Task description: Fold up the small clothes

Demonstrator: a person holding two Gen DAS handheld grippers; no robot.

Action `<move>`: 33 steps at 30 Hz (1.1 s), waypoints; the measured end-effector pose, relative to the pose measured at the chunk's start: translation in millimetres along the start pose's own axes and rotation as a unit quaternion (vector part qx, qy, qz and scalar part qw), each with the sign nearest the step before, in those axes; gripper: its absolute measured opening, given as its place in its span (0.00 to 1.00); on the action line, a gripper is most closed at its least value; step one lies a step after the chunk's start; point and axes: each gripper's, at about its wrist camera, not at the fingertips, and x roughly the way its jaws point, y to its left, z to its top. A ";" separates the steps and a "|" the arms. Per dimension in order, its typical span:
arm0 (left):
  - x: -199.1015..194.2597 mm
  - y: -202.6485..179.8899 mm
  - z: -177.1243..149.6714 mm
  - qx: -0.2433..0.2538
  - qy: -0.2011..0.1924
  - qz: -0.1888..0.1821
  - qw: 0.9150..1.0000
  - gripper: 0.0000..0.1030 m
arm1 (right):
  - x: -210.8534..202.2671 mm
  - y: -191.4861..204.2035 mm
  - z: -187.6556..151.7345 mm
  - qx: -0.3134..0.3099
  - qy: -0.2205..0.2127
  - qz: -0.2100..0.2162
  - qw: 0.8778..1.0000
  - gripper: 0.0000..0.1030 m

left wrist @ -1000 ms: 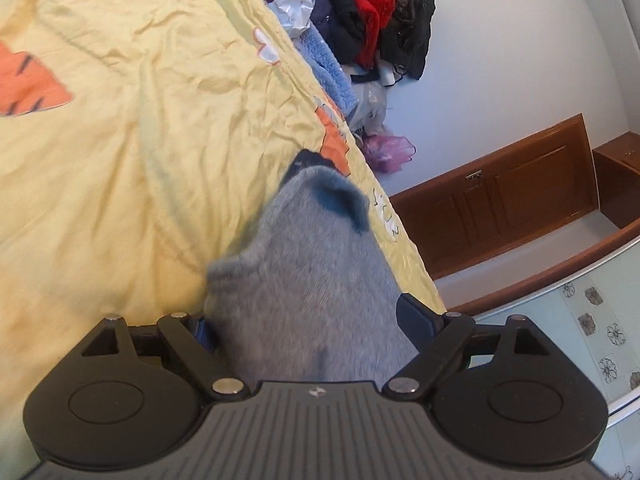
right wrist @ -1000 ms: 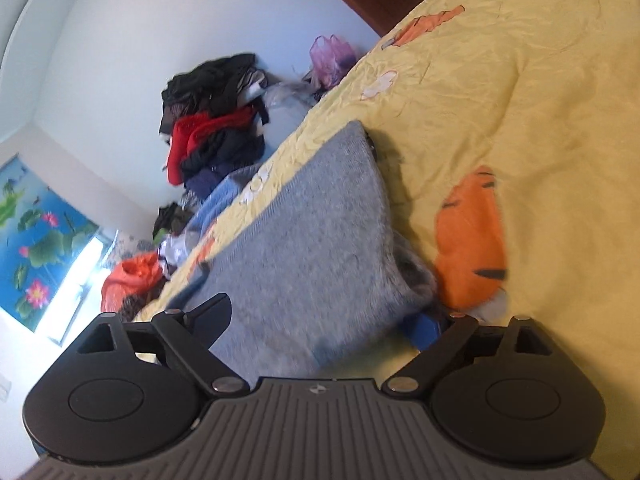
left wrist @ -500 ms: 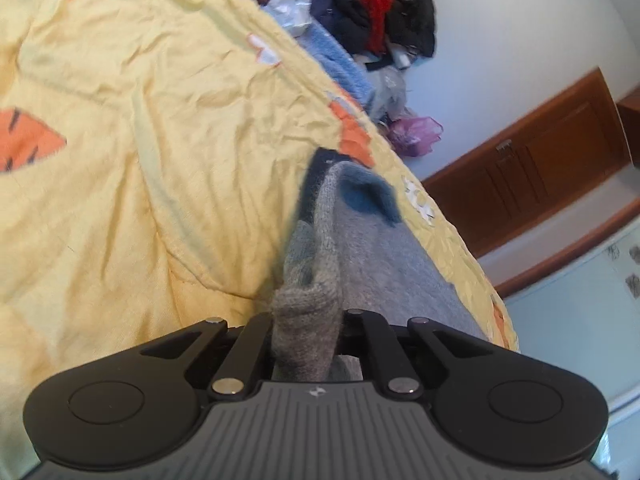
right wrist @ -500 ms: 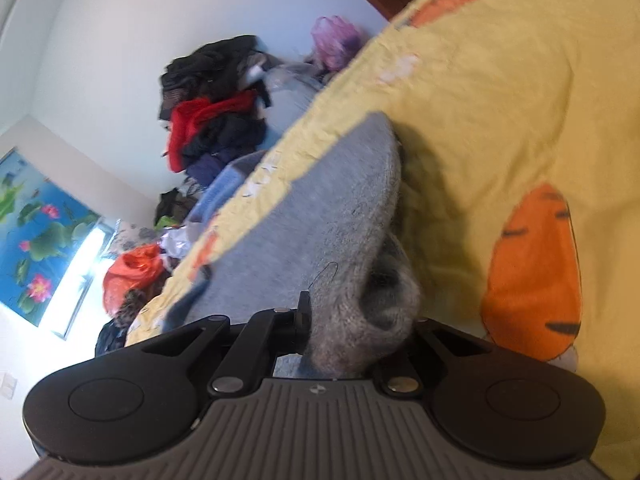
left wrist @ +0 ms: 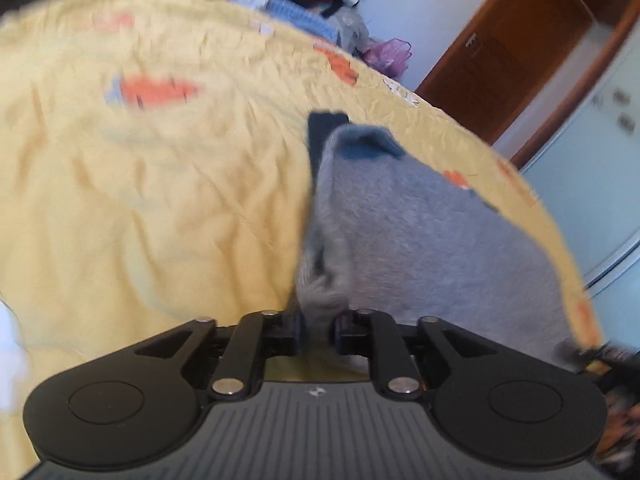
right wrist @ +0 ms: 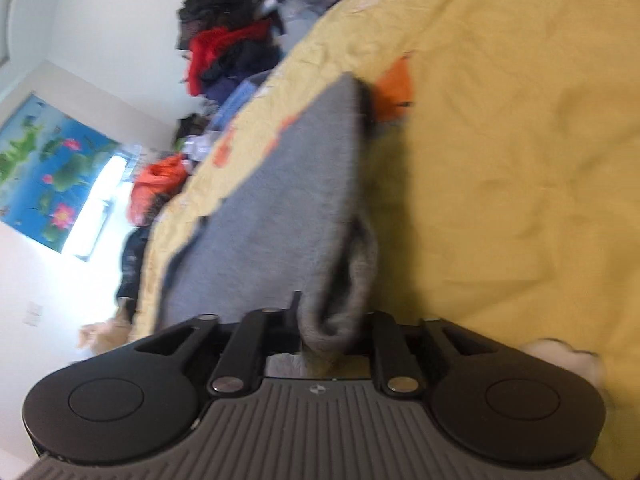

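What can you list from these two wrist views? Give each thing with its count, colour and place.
Grey knitted garment: one, grey with dark blue trim, on the bed, its near edge pinched by both grippers.
Yellow bedspread: one, yellow with orange prints, under the garment.
Pile of clothes: one heap, black, red and blue, beyond the bed by the white wall.
Wooden cabinet: one, brown, beyond the bed.
Lotus picture: one, blue and green, on the wall.
Left gripper: black, shut.
Right gripper: black, shut.
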 end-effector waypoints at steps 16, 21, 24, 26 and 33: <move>140.7 -135.8 76.7 0.430 -0.087 0.136 0.888 0.57 | 89.5 44.6 116.6 -0.161 -0.079 -0.108 0.978 0.62; 170.9 -108.6 97.7 0.375 -0.023 0.139 0.916 0.16 | 107.9 39.3 121.0 -0.159 -0.060 -0.114 0.979 0.67; 169.7 -105.5 100.1 0.369 -0.022 0.120 0.921 0.06 | 111.4 34.4 128.7 -0.134 -0.046 -0.093 0.985 0.63; 164.1 -106.8 101.5 0.366 -0.038 0.132 0.920 0.05 | 113.3 36.7 131.1 -0.142 -0.039 -0.090 0.985 0.34; 166.0 -72.8 125.2 0.279 -0.022 0.158 0.947 0.04 | 104.9 62.1 135.4 -0.196 -0.090 -0.088 0.973 0.22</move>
